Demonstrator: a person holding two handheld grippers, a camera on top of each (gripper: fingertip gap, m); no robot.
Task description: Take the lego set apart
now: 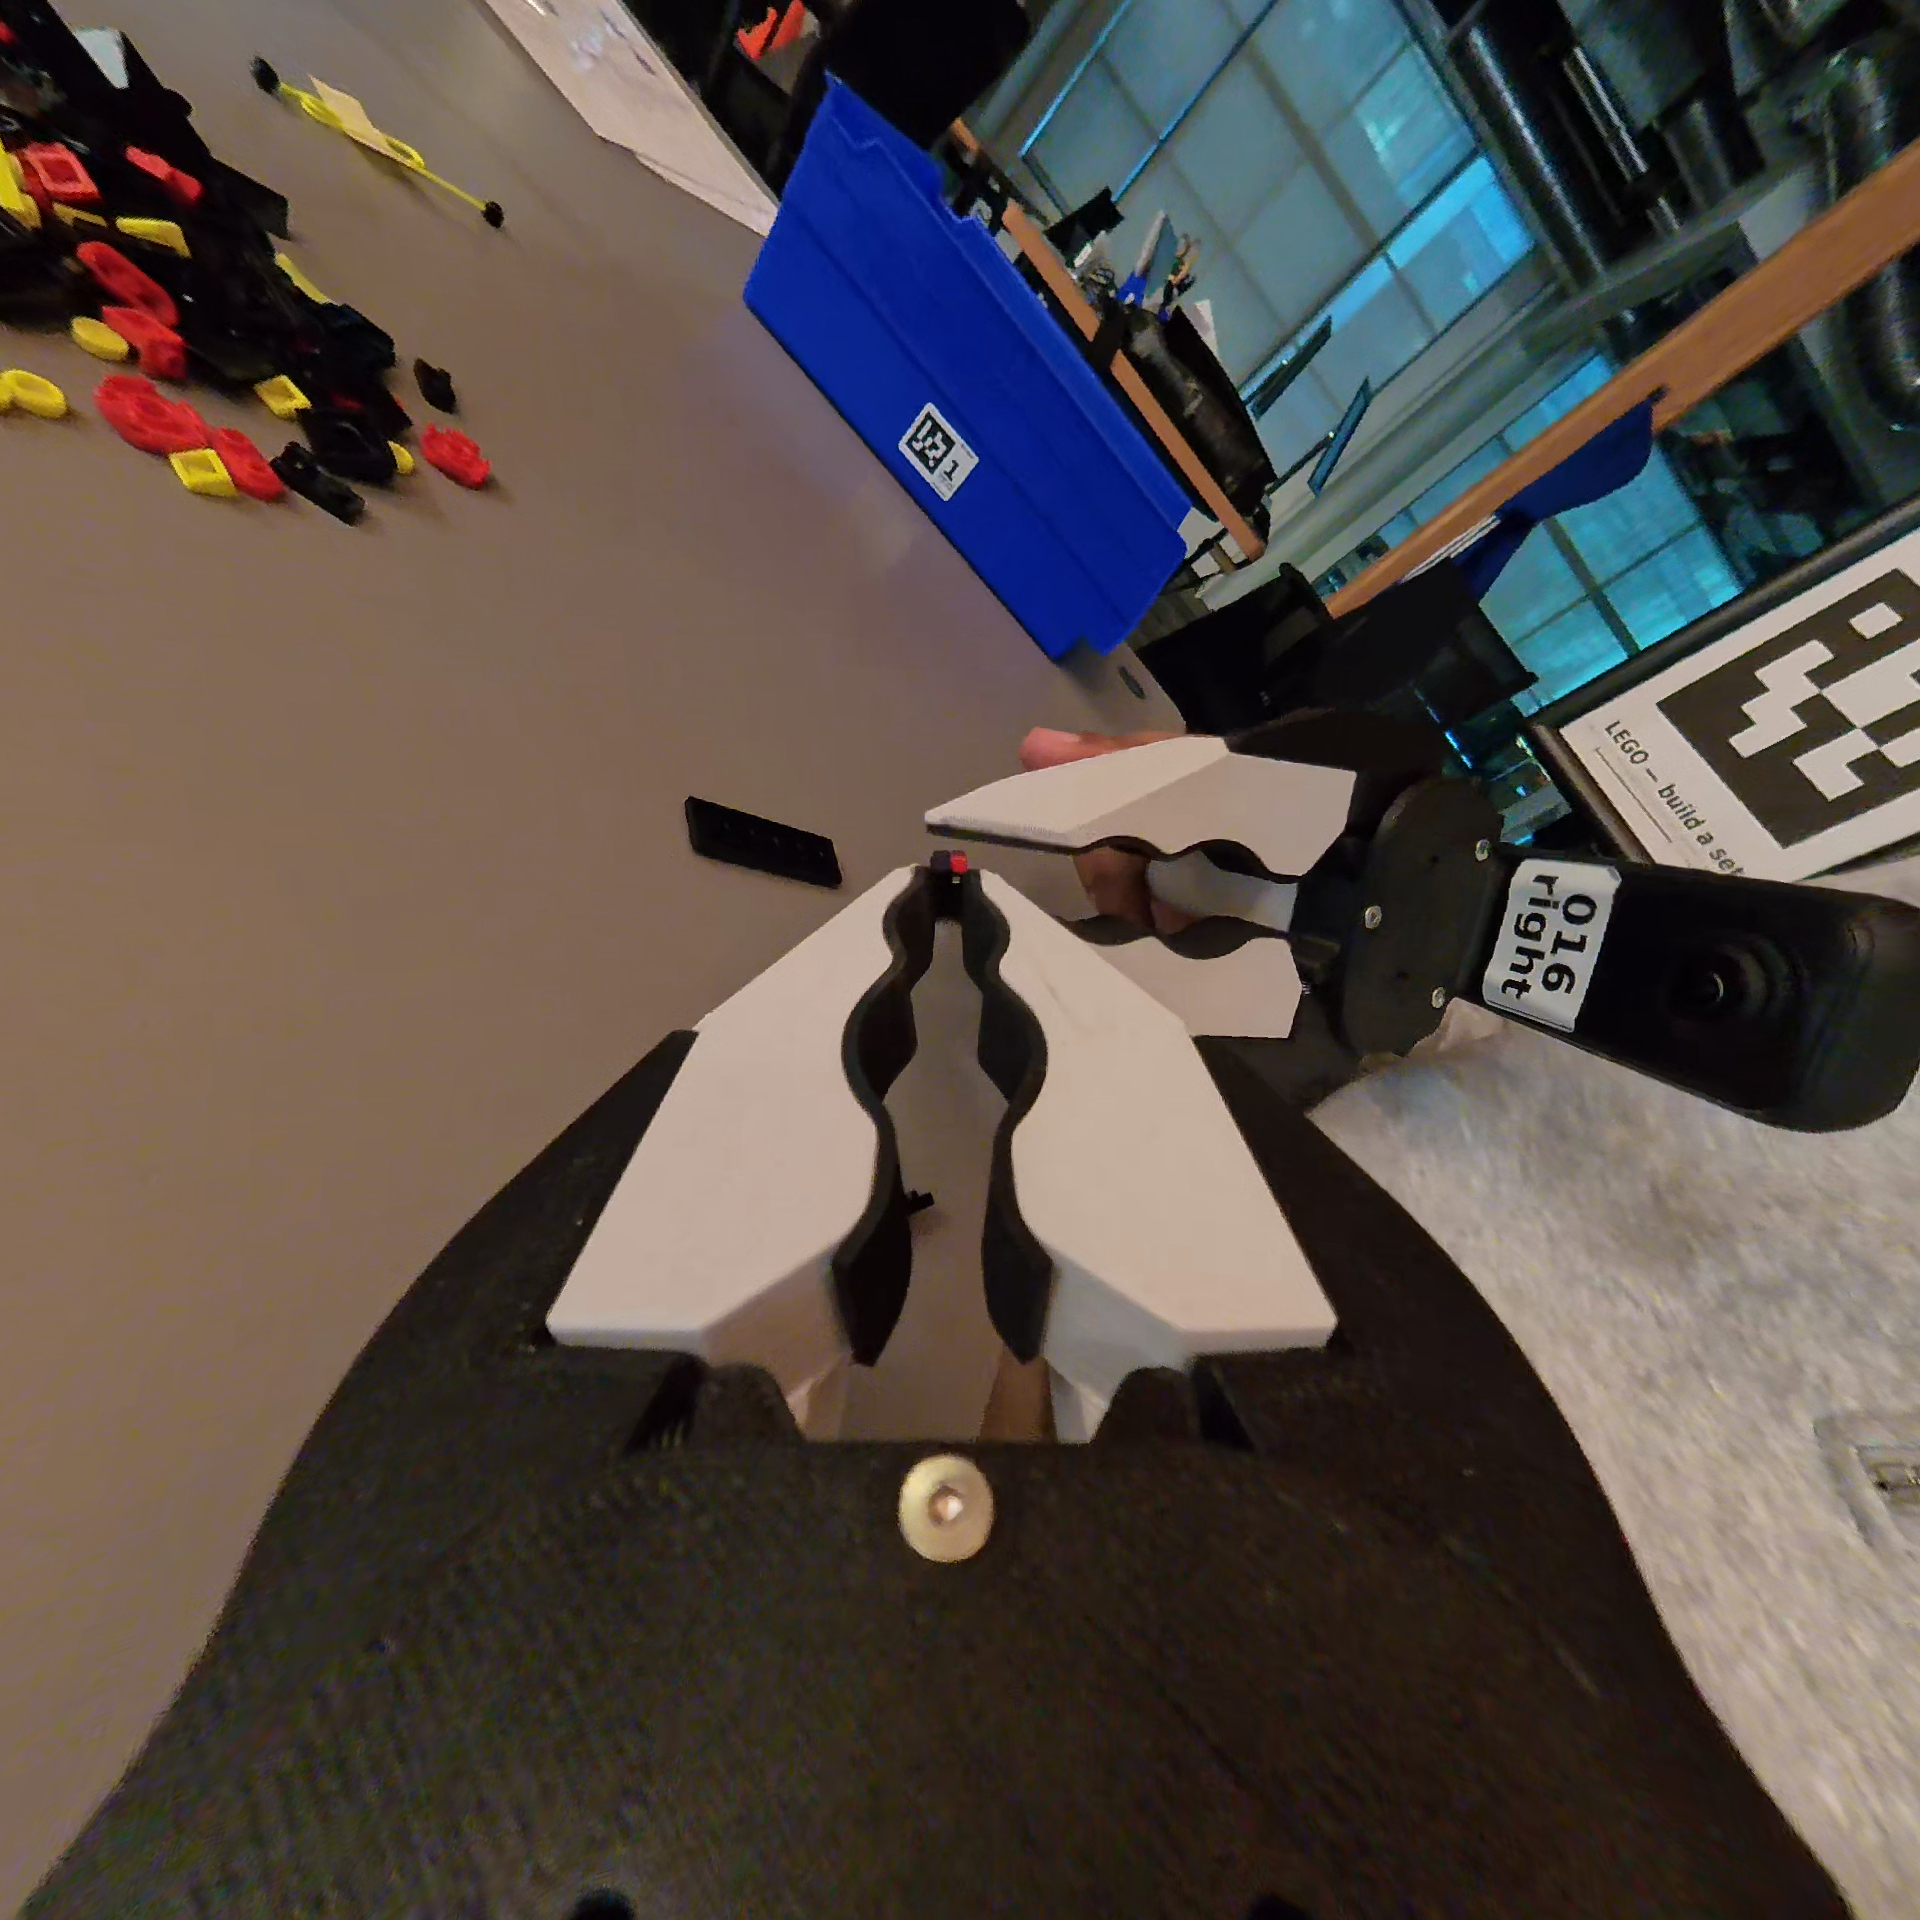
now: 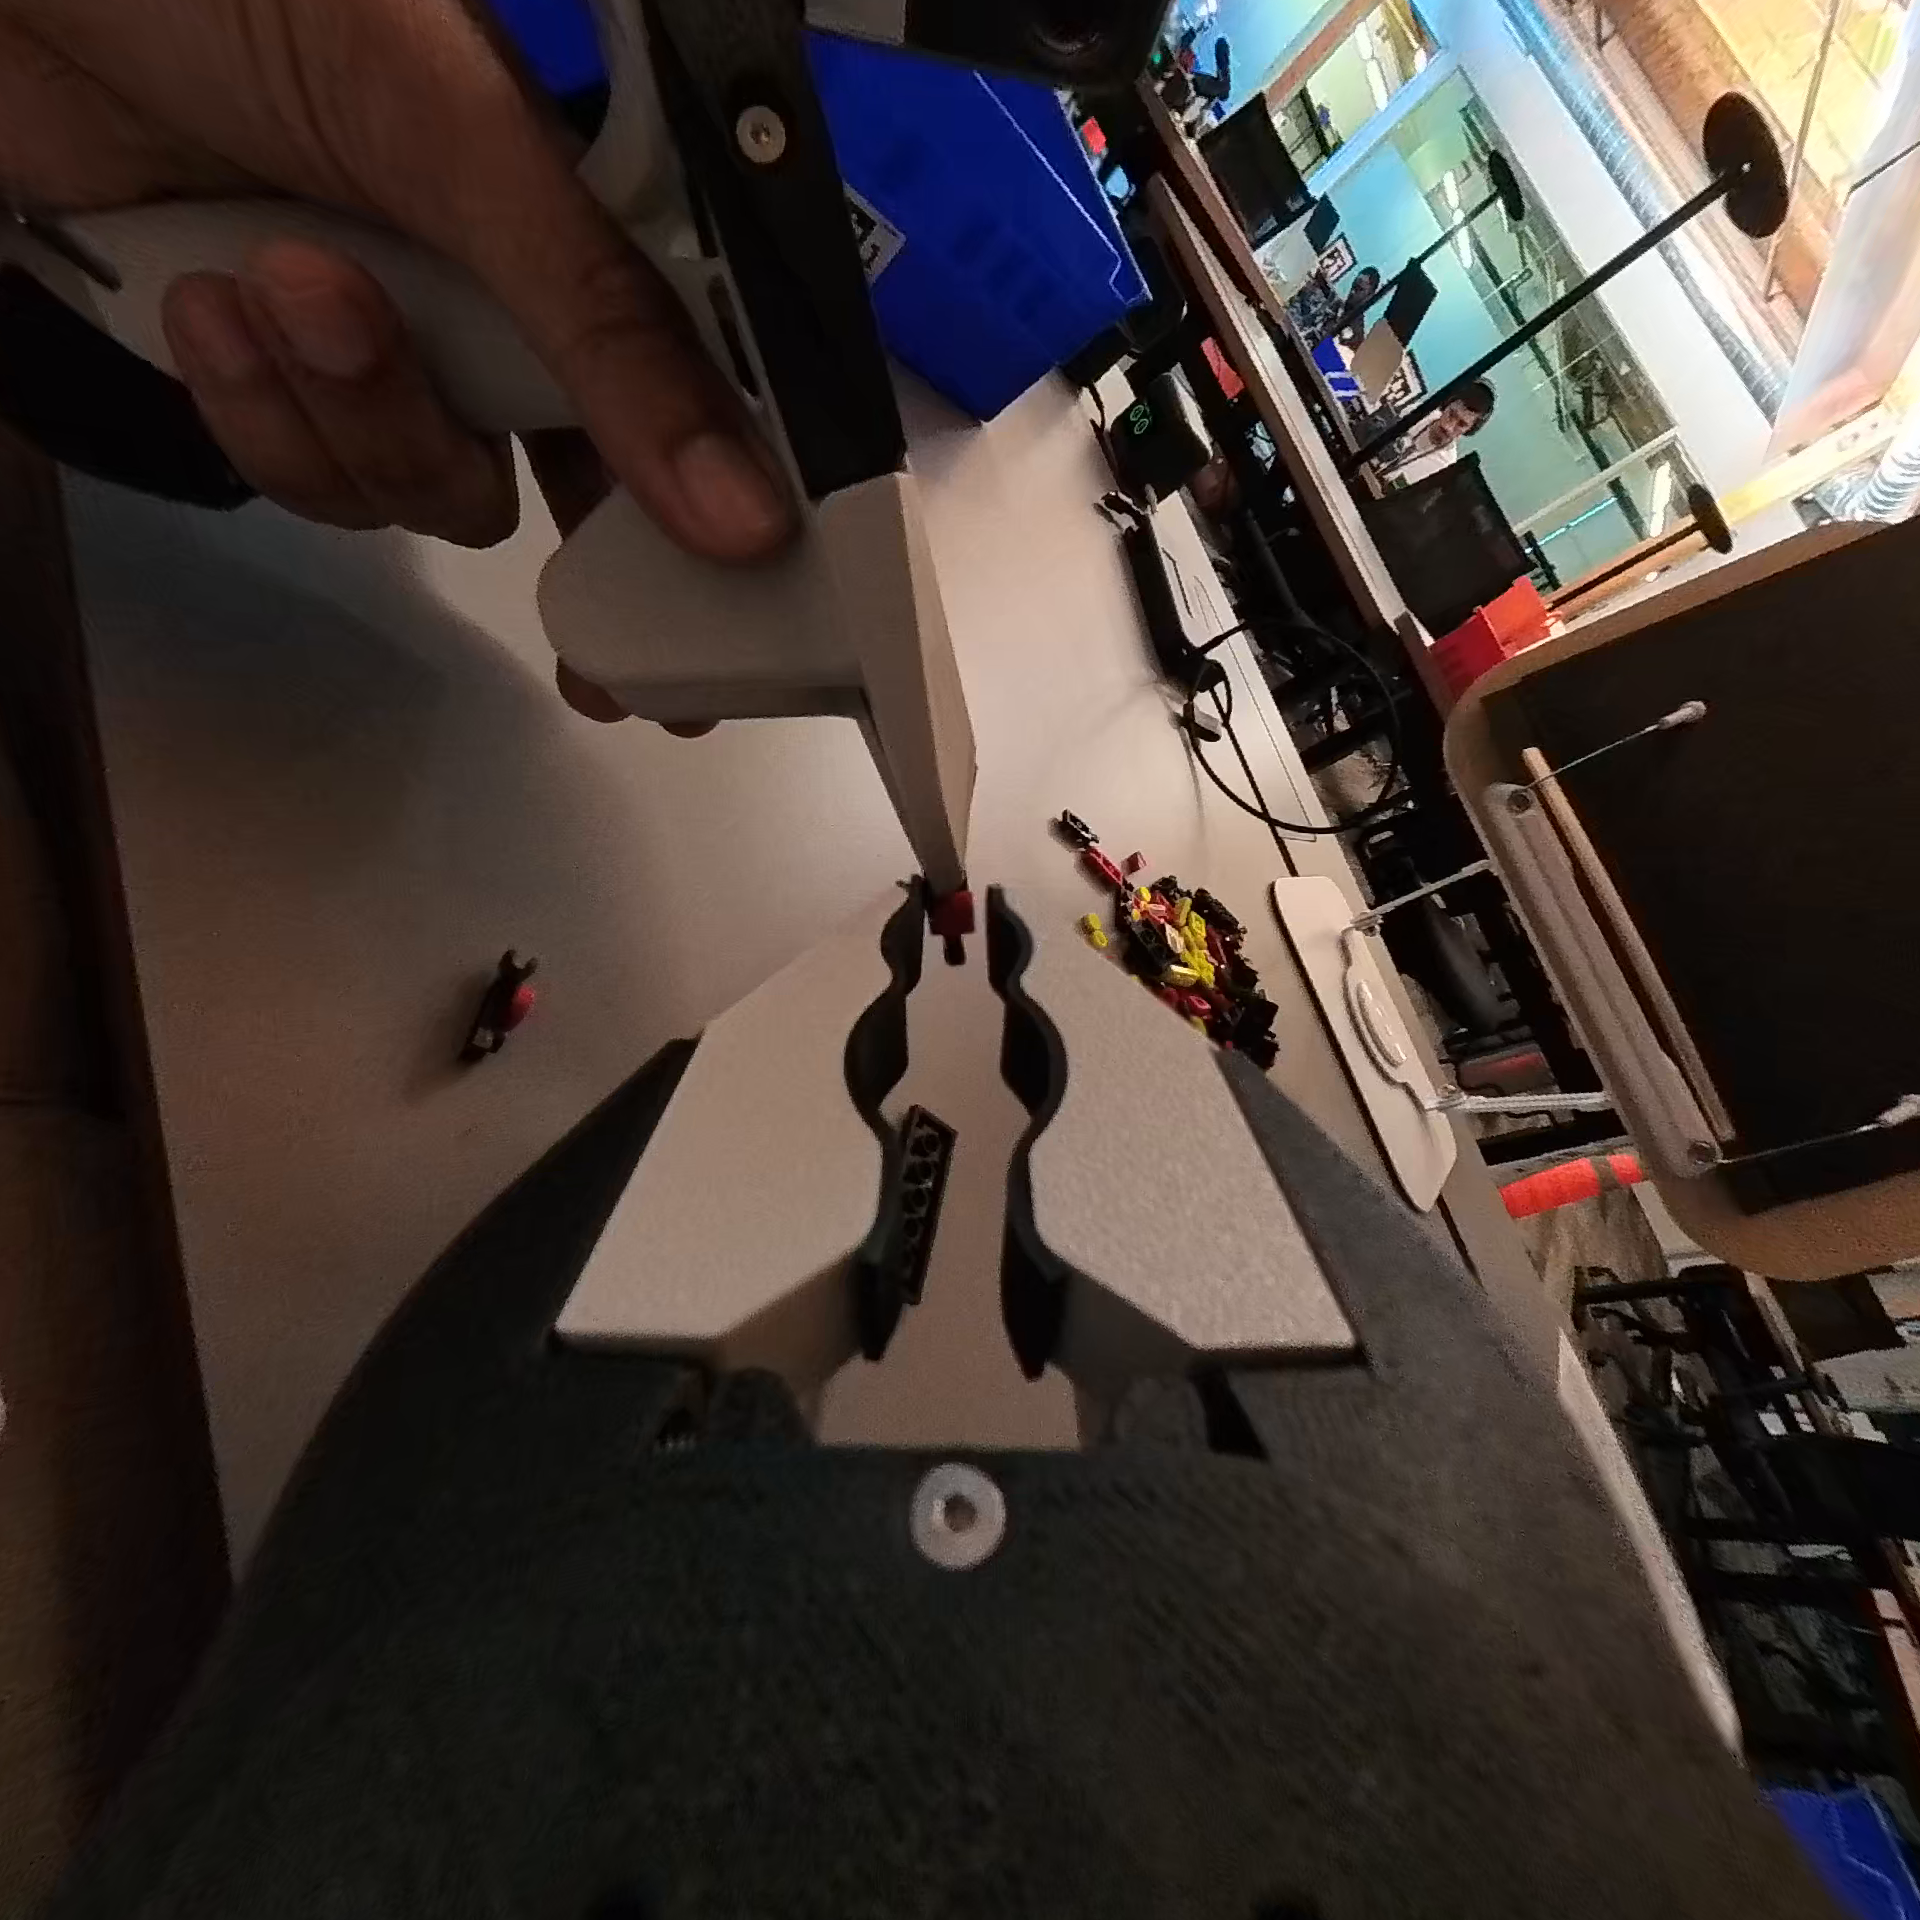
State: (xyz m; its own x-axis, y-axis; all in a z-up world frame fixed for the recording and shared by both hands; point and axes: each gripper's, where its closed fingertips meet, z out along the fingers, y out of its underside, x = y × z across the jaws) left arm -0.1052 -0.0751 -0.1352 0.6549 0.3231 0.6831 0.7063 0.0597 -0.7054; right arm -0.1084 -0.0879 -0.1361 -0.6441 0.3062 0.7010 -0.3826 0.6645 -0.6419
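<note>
Left tongs (image 1: 948, 871), white wedge-shaped fingers lined with wavy black rubber, pinched at the tips on a tiny red and black lego piece (image 1: 951, 864), held above the smooth grey-brown bench (image 1: 468, 727). Right tongs (image 2: 954, 904), same make, parted by a narrow gap with that lego piece (image 2: 951, 912) between the tips; contact with it cannot be told.

Beyond the left tongs' tips on the bench, a flat black studded plate (image 1: 762, 842); farther off, a loose heap of red, yellow and black bricks (image 1: 156, 312); past the plate, a glossy blue plastic bin (image 1: 966, 384).

Only in the right wrist view: a hand (image 2: 343, 260) wrapped round the left tool's pale handle, a small black and red part (image 2: 497, 1003) lying alone on the bench beside the tongs, and the black plate (image 2: 914, 1205) seen between the fingers.

Only in the left wrist view: a yellow rod with black ends (image 1: 379, 145) beyond the heap.
</note>
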